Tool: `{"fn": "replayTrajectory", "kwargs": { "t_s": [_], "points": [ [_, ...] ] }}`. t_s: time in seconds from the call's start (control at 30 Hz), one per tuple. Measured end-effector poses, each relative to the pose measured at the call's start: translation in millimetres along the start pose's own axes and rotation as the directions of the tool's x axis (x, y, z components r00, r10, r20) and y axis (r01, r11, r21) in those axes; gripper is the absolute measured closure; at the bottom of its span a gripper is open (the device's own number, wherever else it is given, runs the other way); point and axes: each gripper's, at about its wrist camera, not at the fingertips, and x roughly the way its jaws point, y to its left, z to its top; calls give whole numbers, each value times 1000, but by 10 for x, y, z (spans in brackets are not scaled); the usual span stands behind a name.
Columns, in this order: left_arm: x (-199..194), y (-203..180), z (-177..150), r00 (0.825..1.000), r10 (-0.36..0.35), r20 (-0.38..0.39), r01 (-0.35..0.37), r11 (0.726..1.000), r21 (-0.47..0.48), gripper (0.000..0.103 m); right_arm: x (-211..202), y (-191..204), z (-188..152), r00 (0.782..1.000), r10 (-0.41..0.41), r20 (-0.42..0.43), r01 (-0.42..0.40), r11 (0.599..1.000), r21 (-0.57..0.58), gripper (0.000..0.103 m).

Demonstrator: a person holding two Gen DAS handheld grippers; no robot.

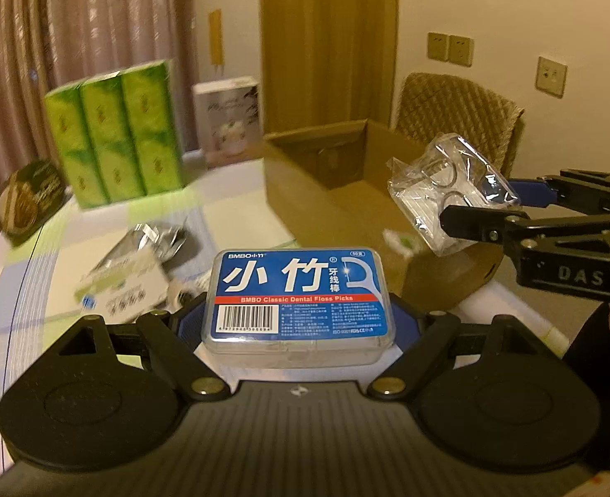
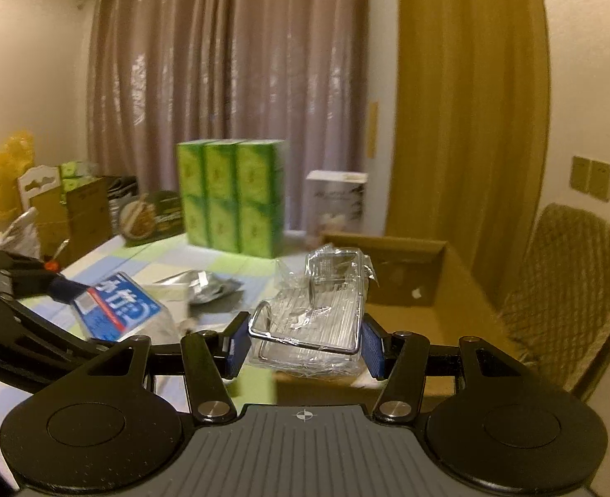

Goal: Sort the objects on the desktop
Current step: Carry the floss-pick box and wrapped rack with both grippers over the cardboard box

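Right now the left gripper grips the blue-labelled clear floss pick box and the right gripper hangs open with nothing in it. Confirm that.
Wrong: the right gripper is shut on the clear plastic-wrapped wire rack, per the right wrist view. The left gripper does grip the blue-labelled clear floss pick box.

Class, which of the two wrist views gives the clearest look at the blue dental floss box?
The left wrist view: the floss box fills the centre, sharp, label readable, held in the left claw. The right wrist view shows it small, blurred and angled, at the left.
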Motion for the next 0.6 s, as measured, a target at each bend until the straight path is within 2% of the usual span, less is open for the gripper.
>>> {"fn": "replayTrajectory", "kwargs": {
  "t_s": [0.23, 0.6],
  "points": [
    [245, -265, 415, 998, -47, 29, 45, 998, 43, 20, 172, -521, 71, 998, -55, -11, 55, 998, 27, 52],
    [821, -631, 839, 994, -109, 10, 108, 989, 102, 20, 355, -1074, 10, 996, -84, -38, 87, 993, 78, 52]
  ]
}}
